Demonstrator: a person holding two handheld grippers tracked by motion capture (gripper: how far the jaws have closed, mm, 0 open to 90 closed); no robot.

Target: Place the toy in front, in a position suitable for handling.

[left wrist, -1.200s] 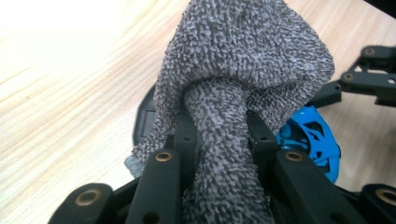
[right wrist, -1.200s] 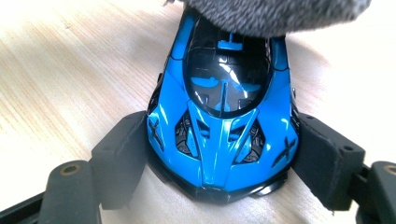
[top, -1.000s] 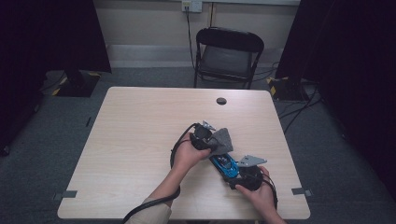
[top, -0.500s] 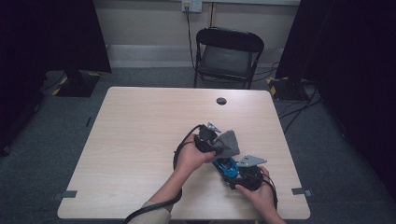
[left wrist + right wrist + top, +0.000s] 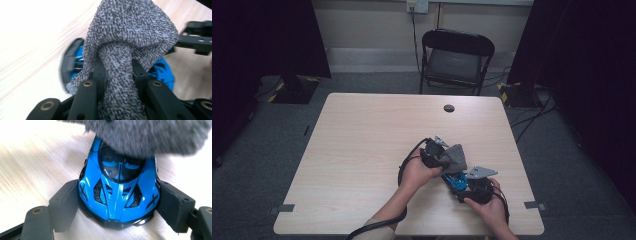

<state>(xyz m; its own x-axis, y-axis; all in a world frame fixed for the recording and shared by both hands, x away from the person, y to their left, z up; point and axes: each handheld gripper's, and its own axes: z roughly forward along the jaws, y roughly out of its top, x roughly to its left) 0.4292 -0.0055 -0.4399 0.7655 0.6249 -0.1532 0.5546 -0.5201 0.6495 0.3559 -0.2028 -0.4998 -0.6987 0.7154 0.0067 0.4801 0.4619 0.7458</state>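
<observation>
A blue toy car point(image 5: 119, 190) with a dark windscreen rests on the wooden table point(image 5: 362, 145), and my right gripper point(image 5: 117, 205) is shut on its two sides. The high view shows the car point(image 5: 455, 181) between both hands near the table's front right. My left gripper point(image 5: 117, 75) is shut on a grey terry cloth point(image 5: 130, 37), which bunches up between its jaws and drapes over the far end of the car. From above, the cloth point(image 5: 455, 158) lies on top of the car, just beyond my right gripper point(image 5: 464, 185).
A small dark round hole point(image 5: 449, 108) sits near the table's far edge. A black folding chair point(image 5: 455, 59) stands behind the table. Grey tape marks point(image 5: 286, 208) lie at the front corners. Cables trail from both grippers across the table front.
My left gripper has carried the cloth slightly right and nearer, over the car. The right gripper and the car have stayed put.
</observation>
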